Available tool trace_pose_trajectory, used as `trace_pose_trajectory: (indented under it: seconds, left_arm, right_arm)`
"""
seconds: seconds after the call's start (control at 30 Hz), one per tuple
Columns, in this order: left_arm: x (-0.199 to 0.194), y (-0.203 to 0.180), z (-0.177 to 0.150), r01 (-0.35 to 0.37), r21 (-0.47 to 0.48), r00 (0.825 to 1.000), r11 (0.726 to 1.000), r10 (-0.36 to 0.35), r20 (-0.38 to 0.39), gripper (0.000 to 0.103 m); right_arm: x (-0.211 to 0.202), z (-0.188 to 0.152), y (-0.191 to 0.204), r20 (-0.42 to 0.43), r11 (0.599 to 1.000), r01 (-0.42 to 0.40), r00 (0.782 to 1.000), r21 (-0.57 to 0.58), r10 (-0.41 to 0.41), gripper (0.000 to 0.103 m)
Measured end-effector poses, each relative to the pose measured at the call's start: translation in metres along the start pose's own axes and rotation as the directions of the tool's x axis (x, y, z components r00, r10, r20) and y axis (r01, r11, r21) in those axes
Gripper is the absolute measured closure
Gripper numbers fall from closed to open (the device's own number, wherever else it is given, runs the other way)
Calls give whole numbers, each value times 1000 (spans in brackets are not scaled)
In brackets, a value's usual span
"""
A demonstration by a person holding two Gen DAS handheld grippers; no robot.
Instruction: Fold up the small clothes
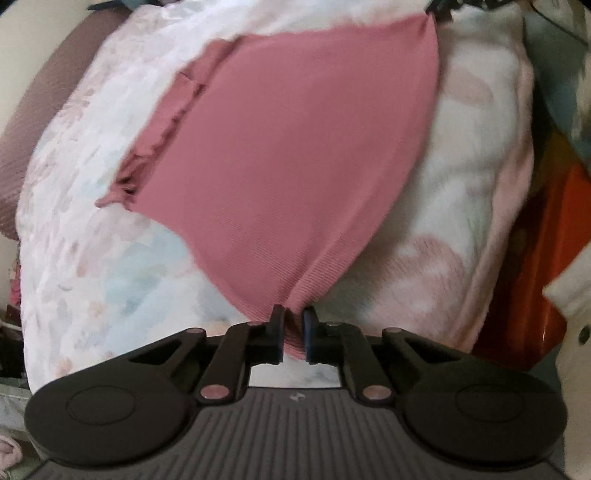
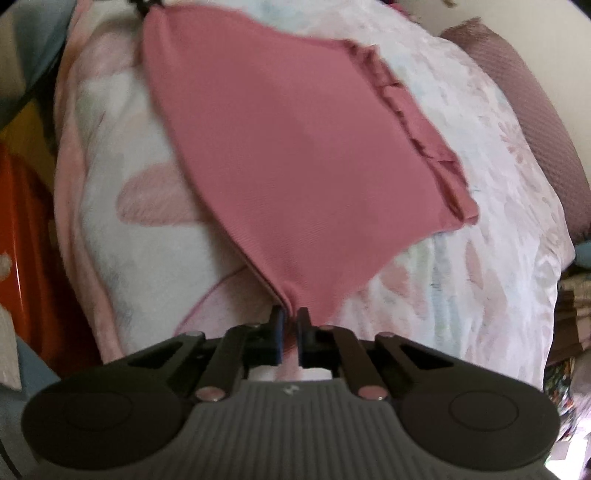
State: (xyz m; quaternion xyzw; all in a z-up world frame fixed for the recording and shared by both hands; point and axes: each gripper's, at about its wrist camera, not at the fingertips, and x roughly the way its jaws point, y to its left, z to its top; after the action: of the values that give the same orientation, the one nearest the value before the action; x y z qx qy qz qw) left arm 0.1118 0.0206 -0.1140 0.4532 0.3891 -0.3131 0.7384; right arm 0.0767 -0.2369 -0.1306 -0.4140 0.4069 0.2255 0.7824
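Left gripper [image 1: 293, 328] pinching a corner of the pink ribbed garment [image 1: 295, 147]
The cloth bunches between the nearly closed fingers and spreads away over a pale floral bedcover [image 1: 96, 229]; its ruffled edge [image 1: 162, 136] lies left, and the far corner meets another dark gripper [image 1: 439, 9]

left gripper [image 1: 293, 325] jaws pinched nearly closed, right gripper [image 2: 290, 325] likewise

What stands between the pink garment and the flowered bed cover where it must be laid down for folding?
Nothing visible does. The pink ribbed garment hangs stretched between the left gripper and the right gripper, both with jaws closed on its corners. Beneath it only the white flowered bed cover shows, with no other item on that part.
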Motion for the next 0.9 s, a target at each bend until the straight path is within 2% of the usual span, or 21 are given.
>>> trace_pose_trajectory:
  seconds: [0.1,0.27,0.43,0.57,0.7,0.9]
  left_arm:
    - [-17,18,9,-24,-22,999,999,25,37,94]
    - [-39,53,30,-119,-57,988,991,124,88,94]
    - [-48,98,62,-233,-107,961,966,246,126,94]
    - [-43,135,88,-290,-140,941,947,309,138,94]
    - [-32,172,113,-309,-165,931,936,333,146,94]
    - [18,228,142,-283,-205,945,937,309,107,94]
  right_arm:
    - [-14,6,-24,37,997,0,999,81,-3,103]
    - [-37,23,-67,91,982,42,994,183,-59,103]
    - [-51,48,-121,123,958,96,983,271,-134,103]
    - [-54,69,-164,137,938,133,973,321,-185,103]
    - [-45,90,-209,142,921,153,966,358,-216,103]
    - [10,127,-277,105,903,156,971,400,-214,103]
